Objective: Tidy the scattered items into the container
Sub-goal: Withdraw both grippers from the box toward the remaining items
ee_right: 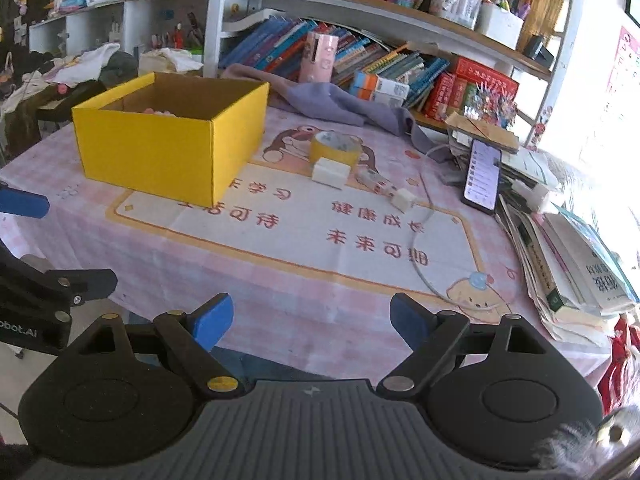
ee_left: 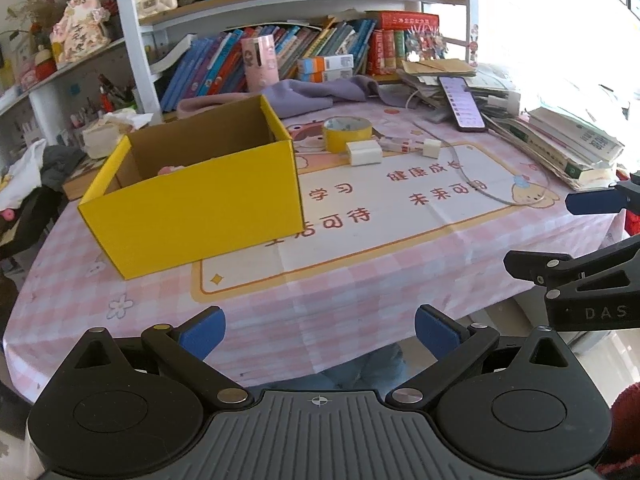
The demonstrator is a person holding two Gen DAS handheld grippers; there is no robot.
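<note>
Both the left tool (ee_left: 320, 332) and right tool (ee_right: 312, 320) hover spread and empty off the counter's (ee_right: 320, 300) near edge, and reaching the tape (ee_right: 334, 147), charger (ee_right: 330, 174) and plug (ee_right: 403, 199) mid-counter beside the box (ee_right: 168, 148) could snag the cable (ee_right: 424, 264).

Left gripper (ee_left: 319, 334): black linkage arms, silver and brass pivot pins, blue padded fingertips (ee_left: 202, 336), ribbed grey housing bearing a crosshair mark. Right gripper (ee_right: 311, 322): the same build, its blue fingertips (ee_right: 212, 322) alike, a small light emblem on the grey housing. White lettering "DAS" showed on the right gripper's side, "obot.AI" on the left's. Red fuzzy sleeve (ee_left: 626, 408) beside the left gripper's housing.
</note>
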